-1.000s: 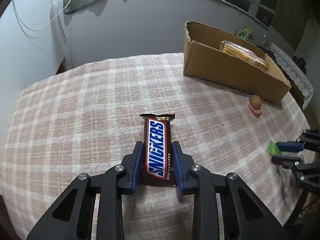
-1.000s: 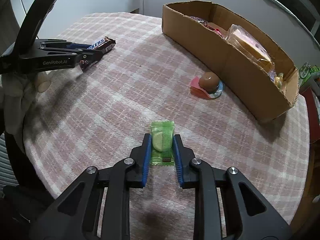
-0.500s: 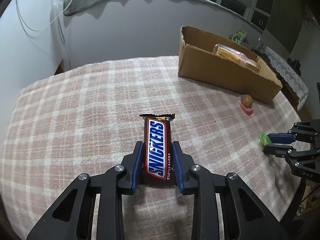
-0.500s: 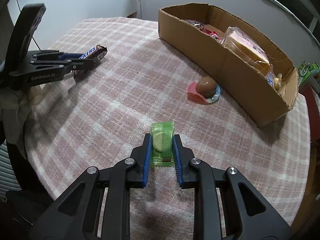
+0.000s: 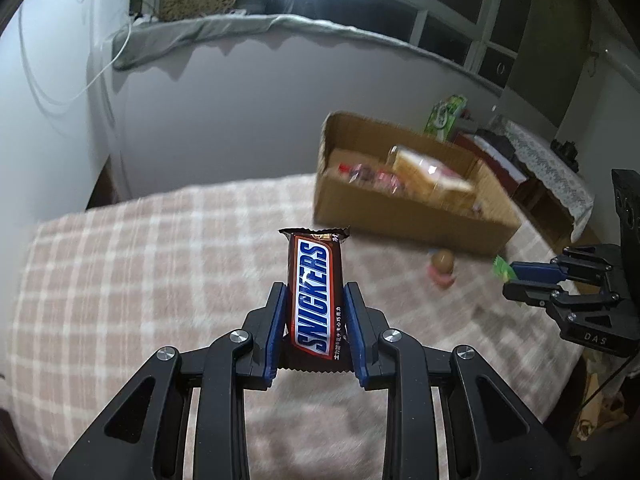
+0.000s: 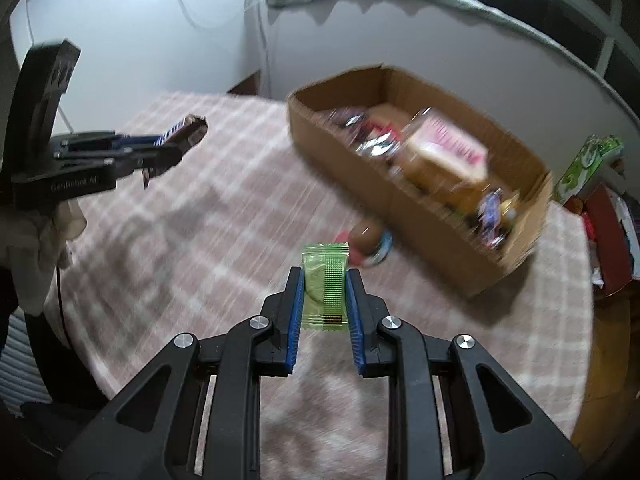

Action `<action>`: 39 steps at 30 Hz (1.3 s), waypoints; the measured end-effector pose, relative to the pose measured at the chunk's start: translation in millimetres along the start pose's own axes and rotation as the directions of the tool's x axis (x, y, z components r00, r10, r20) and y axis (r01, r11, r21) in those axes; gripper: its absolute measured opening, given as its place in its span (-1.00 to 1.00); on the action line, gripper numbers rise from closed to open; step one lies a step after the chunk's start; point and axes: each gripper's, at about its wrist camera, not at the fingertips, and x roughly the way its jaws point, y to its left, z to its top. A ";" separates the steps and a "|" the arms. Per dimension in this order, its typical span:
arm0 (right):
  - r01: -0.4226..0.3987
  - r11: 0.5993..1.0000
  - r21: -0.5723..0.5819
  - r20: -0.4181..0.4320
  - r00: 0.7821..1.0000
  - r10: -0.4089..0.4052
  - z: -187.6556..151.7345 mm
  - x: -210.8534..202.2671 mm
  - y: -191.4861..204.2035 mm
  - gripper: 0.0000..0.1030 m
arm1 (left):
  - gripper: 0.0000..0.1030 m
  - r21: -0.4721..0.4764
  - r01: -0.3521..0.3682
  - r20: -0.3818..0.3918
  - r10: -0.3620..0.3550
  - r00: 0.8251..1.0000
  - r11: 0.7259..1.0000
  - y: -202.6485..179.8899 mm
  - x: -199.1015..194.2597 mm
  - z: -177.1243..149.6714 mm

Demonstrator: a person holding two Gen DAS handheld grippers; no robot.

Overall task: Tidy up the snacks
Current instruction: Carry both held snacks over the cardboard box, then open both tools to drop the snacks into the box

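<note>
A round counter [image 6: 168,216] draped in a pink plaid cloth fills the middle of the room. Toward its far side sits a long open cardboard box [image 6: 404,216], already holding a bagged loaf-like pack and several smaller wrapped snacks, blurred. On the cloth just in front of the box lies a small round brown sweet on a pink wrapper [image 5: 442,266].

Above the cloth, the left hand-held gripper [image 5: 314,312] is clamped on a Snickers bar [image 5: 316,296], its blue pads pressing the bar's long sides, with the bar's far end sticking out past the fingertips, clear of the cloth. To its right, the right hand-held gripper [image 6: 324,300] is pinched narrow on a small green packet [image 6: 325,284], likewise off the counter. A pale-gloved hand [image 6: 44,236] holds the left tool.
</note>
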 end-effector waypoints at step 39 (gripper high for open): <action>0.144 0.978 0.151 0.107 0.981 -0.161 66.5 13.7 -113.4 0.31 | -0.14 0.053 0.054 0.022 -0.055 0.998 0.997 -75.7 74.5 91.5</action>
